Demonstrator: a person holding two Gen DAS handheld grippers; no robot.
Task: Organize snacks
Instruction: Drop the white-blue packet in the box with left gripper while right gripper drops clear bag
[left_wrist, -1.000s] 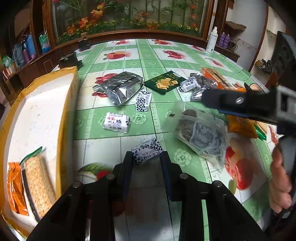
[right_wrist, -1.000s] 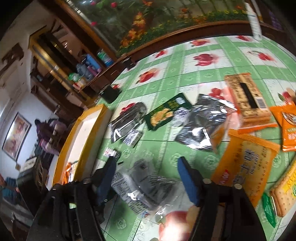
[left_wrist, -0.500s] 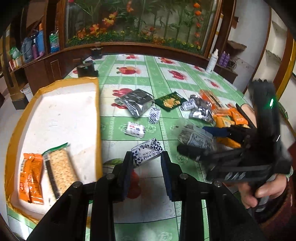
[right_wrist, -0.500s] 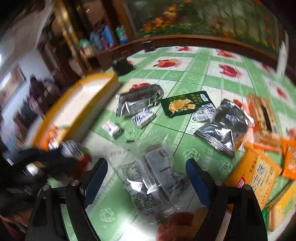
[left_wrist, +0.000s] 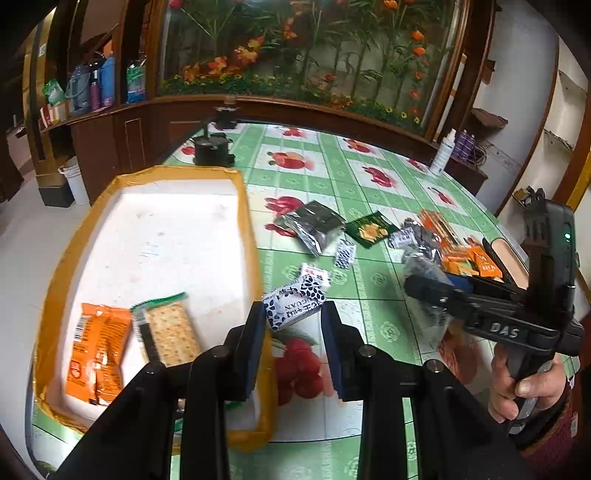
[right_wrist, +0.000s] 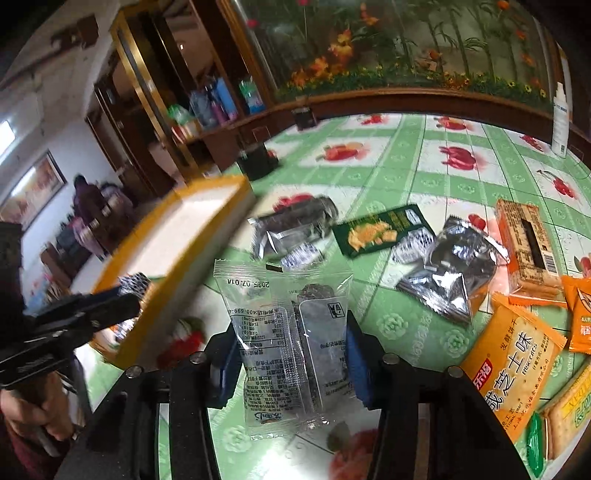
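Observation:
My left gripper (left_wrist: 293, 319) is shut on a small white snack pack with a dark pattern (left_wrist: 293, 305), held in the air beside the right wall of the yellow-rimmed white tray (left_wrist: 243, 221). The tray holds an orange packet (left_wrist: 96, 352) and a cracker pack (left_wrist: 168, 332). My right gripper (right_wrist: 291, 354) is shut on a clear bag with a dark snack inside (right_wrist: 291, 332), lifted above the table. The right gripper also shows in the left wrist view (left_wrist: 417, 286), and the left one in the right wrist view (right_wrist: 131, 295).
Loose snacks lie on the green fruit-print tablecloth: silver foil bags (right_wrist: 448, 266) (left_wrist: 314, 225), a dark green packet (right_wrist: 380, 229), a small white pack (left_wrist: 314, 275), orange cracker packs (right_wrist: 513, 365) and an orange box (right_wrist: 526, 245). A white bottle (left_wrist: 443, 151) stands at the far edge.
Both grippers have lifted their snacks off the table. The left one has moved left toward the tray's wall; the right one has closed on the clear bag and raised it.

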